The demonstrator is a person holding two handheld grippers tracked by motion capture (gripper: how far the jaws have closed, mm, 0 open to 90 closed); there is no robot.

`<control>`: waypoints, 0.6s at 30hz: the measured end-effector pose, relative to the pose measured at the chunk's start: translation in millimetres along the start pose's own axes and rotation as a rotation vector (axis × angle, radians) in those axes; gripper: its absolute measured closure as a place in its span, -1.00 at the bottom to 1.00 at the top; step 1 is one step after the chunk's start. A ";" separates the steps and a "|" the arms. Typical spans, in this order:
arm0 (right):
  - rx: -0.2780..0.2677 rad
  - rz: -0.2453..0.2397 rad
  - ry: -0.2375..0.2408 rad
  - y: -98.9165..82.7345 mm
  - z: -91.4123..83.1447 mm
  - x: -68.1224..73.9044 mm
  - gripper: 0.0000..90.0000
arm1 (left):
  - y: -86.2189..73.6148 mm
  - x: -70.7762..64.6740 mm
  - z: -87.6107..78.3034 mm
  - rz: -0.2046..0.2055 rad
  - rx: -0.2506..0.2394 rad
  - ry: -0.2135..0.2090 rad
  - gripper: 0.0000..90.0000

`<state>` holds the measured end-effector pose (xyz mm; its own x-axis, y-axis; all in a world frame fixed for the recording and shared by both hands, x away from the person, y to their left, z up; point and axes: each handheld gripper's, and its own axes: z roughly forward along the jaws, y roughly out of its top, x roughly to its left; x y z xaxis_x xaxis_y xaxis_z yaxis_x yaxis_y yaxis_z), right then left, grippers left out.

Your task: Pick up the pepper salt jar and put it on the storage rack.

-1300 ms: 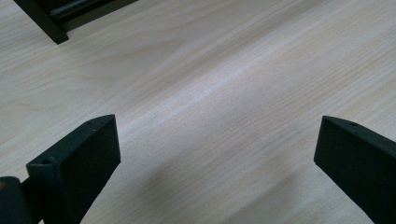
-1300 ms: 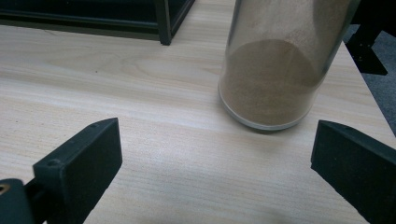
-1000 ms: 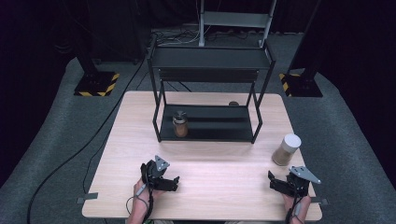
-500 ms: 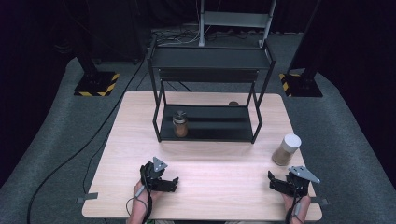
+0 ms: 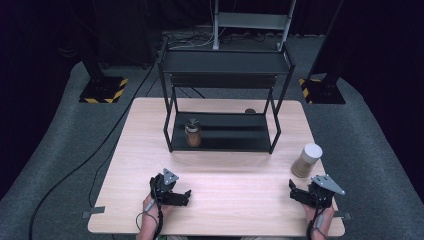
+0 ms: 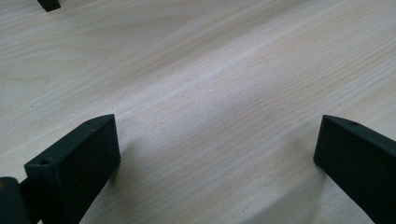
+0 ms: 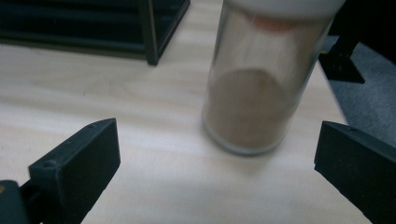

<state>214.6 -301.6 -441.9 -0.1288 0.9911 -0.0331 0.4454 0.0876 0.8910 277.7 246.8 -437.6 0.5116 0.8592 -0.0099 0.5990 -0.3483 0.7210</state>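
A pale wooden table [image 5: 225,200] carries a black two-tier shelf [image 5: 222,95]; a small brown jar [image 5: 193,134] stands on its lower tier. A white-lidded clear jar [image 5: 305,160] of brown powder stands just ahead of the right gripper [image 5: 300,192], jaws wide apart. The left gripper [image 5: 182,196] rests low over bare wood, jaws apart too.

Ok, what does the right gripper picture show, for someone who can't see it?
A clear jar of brown powder stands on a pale wooden table, just ahead of the right gripper, whose two black jaws are wide open. A black shelf sits behind, to the left.
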 end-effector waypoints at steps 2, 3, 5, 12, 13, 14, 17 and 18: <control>-0.023 0.000 0.004 6.3 0.1 -4.1 -1.00 | 0.0 0.0 0.0 0.000 0.000 0.000 -1.00; -0.033 0.004 0.005 9.4 0.7 -6.2 -1.00 | 0.0 0.0 0.0 0.000 0.000 0.000 -1.00; -0.051 0.009 0.009 15.5 2.6 -10.4 -1.00 | 0.0 0.0 0.0 0.000 0.000 0.000 -1.00; -0.093 -0.008 0.009 31.4 13.5 -17.5 -1.00 | 0.0 0.0 0.0 0.000 0.000 0.000 -1.00; -0.098 -0.008 0.008 32.4 15.3 -18.4 -1.00 | 0.0 0.0 0.0 0.000 0.000 0.000 -1.00; -0.101 -0.006 0.010 33.2 17.1 -19.6 -1.00 | 0.0 0.0 0.0 0.000 0.000 0.000 -1.00; -0.113 -0.011 0.008 34.4 22.2 -21.9 -1.00 | 0.0 -0.1 0.0 0.000 0.000 0.000 -1.00; -0.114 -0.010 0.010 35.1 23.6 -23.2 -1.00 | -0.1 -0.1 0.0 0.000 -0.001 0.000 -1.00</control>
<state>254.2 -319.1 -420.6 -0.1419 0.9892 -0.0378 0.3403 0.0846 0.9365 277.6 246.8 -437.7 0.5113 0.8594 -0.0100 0.5989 -0.3479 0.7214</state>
